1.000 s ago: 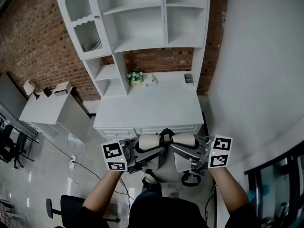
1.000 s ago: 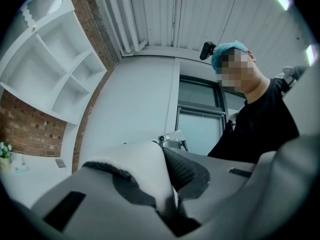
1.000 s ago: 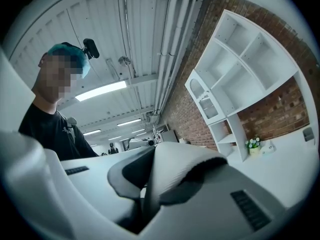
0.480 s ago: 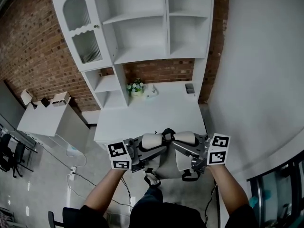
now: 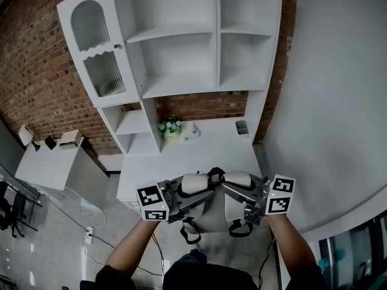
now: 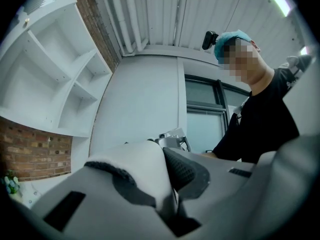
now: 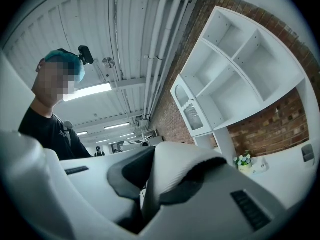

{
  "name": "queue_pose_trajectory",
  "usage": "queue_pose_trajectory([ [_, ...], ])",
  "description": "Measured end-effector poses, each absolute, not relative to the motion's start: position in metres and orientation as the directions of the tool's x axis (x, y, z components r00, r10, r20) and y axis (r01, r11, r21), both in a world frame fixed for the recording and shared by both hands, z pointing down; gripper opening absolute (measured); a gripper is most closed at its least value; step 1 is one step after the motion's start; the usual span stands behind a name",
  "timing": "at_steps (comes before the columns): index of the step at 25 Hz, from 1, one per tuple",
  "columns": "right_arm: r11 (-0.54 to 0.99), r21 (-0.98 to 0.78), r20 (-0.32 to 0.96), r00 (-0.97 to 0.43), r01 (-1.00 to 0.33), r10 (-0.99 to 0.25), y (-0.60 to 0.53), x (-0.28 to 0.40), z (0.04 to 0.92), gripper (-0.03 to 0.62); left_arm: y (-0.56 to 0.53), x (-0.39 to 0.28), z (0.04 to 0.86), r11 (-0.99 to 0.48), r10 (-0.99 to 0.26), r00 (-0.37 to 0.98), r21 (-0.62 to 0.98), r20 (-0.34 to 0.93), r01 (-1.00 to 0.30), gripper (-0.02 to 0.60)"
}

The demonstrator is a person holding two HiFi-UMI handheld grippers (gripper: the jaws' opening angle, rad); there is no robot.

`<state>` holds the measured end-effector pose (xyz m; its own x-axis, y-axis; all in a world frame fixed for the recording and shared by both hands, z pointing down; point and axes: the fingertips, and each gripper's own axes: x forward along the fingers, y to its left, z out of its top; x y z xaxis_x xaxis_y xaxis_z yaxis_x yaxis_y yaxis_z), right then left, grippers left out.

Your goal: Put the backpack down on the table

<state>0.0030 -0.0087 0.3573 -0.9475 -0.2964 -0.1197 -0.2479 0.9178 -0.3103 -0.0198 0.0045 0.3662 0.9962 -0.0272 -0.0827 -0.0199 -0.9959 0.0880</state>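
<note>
Head view: the left tool (image 5: 192,192) is clamped on one padded strap (image 6: 142,171) of the white backpack (image 5: 211,215). The backpack hangs between the two tools at the near edge of the surface (image 5: 199,156). The right tool (image 5: 234,192) is clamped on the other strap (image 7: 182,171). Ahead of the tools the top lies bare back to a flower pot (image 5: 170,127) on the left and a small cup (image 5: 242,127) on the right, beneath the shelves (image 5: 181,53).
</note>
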Motion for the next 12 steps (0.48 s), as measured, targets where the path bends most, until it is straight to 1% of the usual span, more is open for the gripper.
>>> queue_pose_trajectory([
  [4,0.922,-0.289,-0.123,-0.945,-0.258,-0.304,-0.036,-0.010,0.350,0.044,-0.026,-0.034,0.358,-0.994,-0.002,0.995,0.106,-0.097,0.008,0.055],
  [12,0.900,-0.299,-0.107,-0.926,-0.316,-0.361,-0.073,-0.023,0.346,0.044,-0.057,-0.049,0.354,-0.990,0.055,0.991,0.122,-0.125,0.070,0.055],
])
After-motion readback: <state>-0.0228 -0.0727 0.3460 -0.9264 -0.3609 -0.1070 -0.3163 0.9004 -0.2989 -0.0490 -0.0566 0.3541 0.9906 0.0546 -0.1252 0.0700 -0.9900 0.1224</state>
